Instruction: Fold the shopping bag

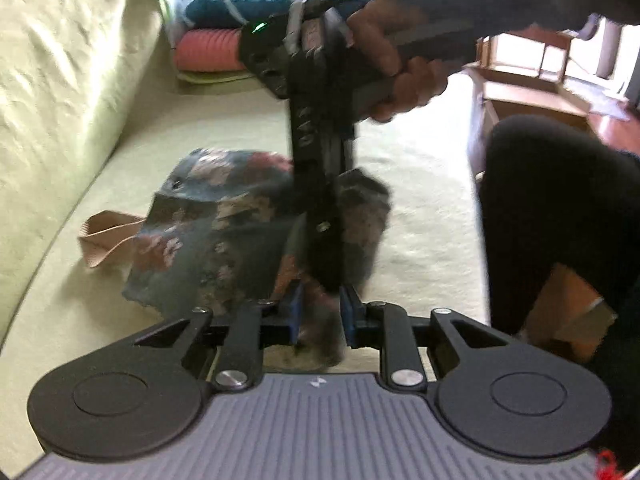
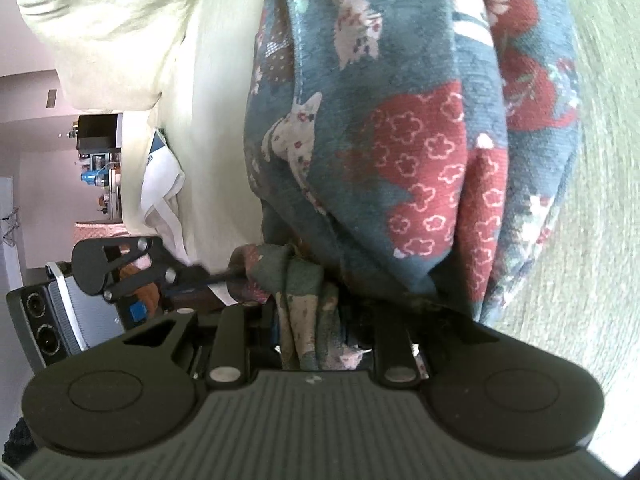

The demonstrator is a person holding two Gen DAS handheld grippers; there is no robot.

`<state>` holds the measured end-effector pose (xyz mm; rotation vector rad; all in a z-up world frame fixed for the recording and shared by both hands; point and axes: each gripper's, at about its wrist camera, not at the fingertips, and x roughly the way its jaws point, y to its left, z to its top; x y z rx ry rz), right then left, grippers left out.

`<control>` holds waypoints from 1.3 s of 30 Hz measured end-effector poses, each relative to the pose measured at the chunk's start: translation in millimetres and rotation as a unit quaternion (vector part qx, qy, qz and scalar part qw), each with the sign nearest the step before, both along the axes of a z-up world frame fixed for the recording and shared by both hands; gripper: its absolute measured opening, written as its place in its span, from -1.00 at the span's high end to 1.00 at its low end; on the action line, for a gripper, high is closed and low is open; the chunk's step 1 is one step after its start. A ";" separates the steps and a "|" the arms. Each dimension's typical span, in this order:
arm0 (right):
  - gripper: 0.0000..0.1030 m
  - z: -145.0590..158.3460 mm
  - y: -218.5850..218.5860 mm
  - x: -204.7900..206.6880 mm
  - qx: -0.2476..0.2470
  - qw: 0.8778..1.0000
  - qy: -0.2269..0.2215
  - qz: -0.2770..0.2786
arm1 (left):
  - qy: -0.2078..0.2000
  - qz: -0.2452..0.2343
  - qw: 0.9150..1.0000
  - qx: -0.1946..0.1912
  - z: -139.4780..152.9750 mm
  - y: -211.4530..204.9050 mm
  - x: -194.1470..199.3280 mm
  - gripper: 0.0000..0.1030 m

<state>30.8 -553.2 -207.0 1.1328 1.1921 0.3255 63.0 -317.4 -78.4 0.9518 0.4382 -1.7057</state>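
Pale green sofa cushions (image 1: 60,92) carry the flowered shopping bag (image 1: 216,232), lifted in a bunch so one part can fold over another. Left tongs (image 1: 320,316) pinch its near edge; right tongs (image 2: 316,336) clamp gathered cloth. Folded blankets (image 1: 224,28) lie behind, a wooden floor (image 1: 616,128) beyond.

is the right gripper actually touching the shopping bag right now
Touching. In the right wrist view, a bunched fold of the shopping bag runs down between the fingers of the right gripper, which are closed on the cloth with no gap showing.
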 end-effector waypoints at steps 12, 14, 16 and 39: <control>0.61 18.3 13.1 -6.2 -0.066 0.997 -0.028 0.002 | 0.028 0.035 0.998 0.043 -13.5 -19.0 13.6 0.14; 0.54 31.8 19.0 -15.1 -0.110 0.992 -0.053 0.019 | 0.044 0.036 0.996 0.062 -19.8 -22.9 14.9 0.08; 0.54 38.5 20.3 -25.5 -0.138 0.988 -0.066 0.016 | 0.037 0.028 0.997 0.066 -21.7 -25.3 10.6 0.07; 0.66 6.2 -23.2 -20.0 -0.001 0.999 0.002 -0.037 | -0.094 0.001 0.995 -0.026 -15.0 -6.7 -25.7 0.91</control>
